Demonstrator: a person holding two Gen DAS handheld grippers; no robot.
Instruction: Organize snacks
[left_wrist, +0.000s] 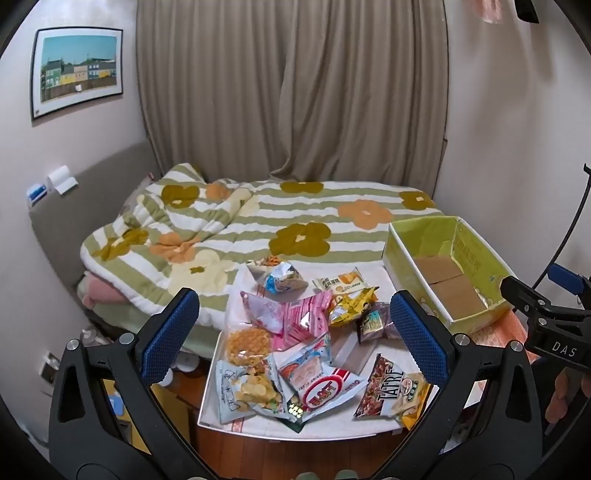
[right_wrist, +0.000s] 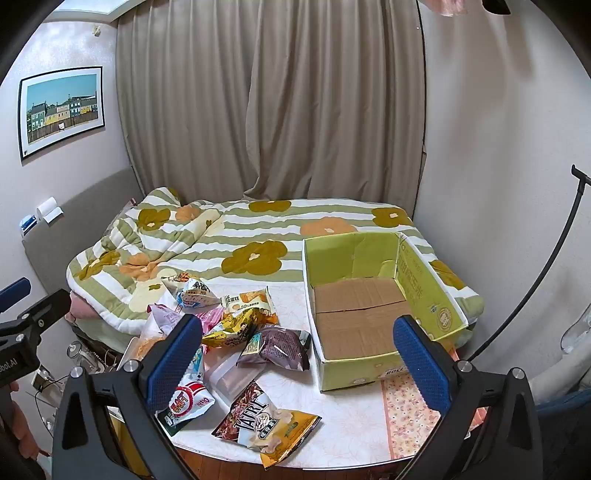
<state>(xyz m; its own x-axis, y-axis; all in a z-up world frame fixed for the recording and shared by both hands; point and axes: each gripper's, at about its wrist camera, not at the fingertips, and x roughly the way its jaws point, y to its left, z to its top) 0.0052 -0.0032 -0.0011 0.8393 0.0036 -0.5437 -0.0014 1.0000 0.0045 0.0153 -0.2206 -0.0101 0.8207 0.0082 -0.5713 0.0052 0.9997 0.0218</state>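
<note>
Just snack packets (left_wrist: 295, 339) on white table (right_wrist: 354, 417); flowered bed (left_wrist: 258, 221) behind

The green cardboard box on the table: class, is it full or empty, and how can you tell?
Empty. The right wrist view shows the green cardboard box with its bare brown floor exposed; all the snack packets lie outside it on the table.
</note>
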